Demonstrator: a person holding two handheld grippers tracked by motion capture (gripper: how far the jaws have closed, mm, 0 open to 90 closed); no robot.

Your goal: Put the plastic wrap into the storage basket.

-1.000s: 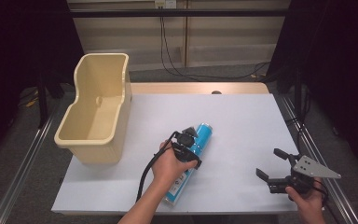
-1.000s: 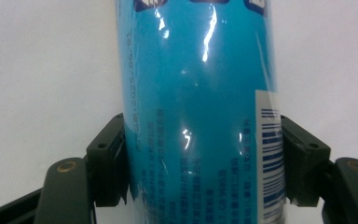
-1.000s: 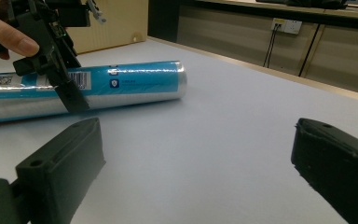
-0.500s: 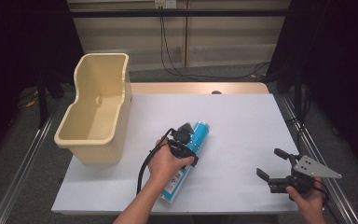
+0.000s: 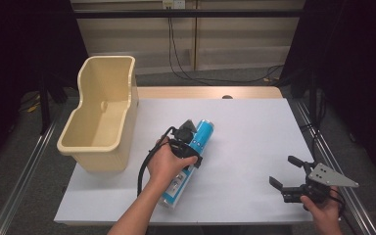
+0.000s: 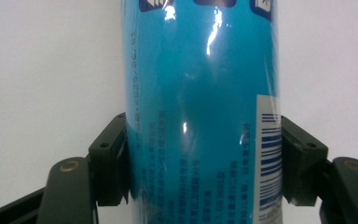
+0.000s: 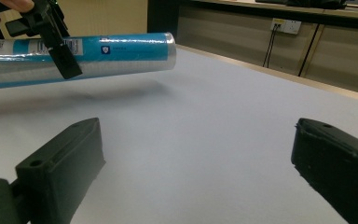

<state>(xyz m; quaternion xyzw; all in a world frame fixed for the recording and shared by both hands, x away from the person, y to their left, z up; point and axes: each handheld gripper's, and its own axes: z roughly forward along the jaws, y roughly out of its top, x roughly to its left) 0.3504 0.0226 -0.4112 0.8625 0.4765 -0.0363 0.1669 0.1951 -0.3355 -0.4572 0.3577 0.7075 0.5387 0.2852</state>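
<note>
A long blue cylinder (image 5: 203,134) wrapped in clear film, with small print and a barcode, is held across its middle by my left gripper (image 5: 188,146). In the left gripper view both black pads (image 6: 114,158) press on the sides of the cylinder (image 6: 200,93). In the right gripper view the cylinder (image 7: 112,53) hangs nearly level a little above the white table, its shadow beneath it, with the left gripper (image 7: 56,37) clamped on it. My right gripper (image 5: 282,170) rests open near the table's front right corner, nothing between its jaws (image 7: 196,168).
A cream plastic bin (image 5: 103,159) stands empty at the table's left edge, next to the left hand. The white table top (image 5: 254,127) stretches between the two grippers. Metal rails run along both sides of the table, and cables hang behind it.
My left gripper has risen a little with the blue cylinder in it, lifting it off the table. The right gripper has kept still.
</note>
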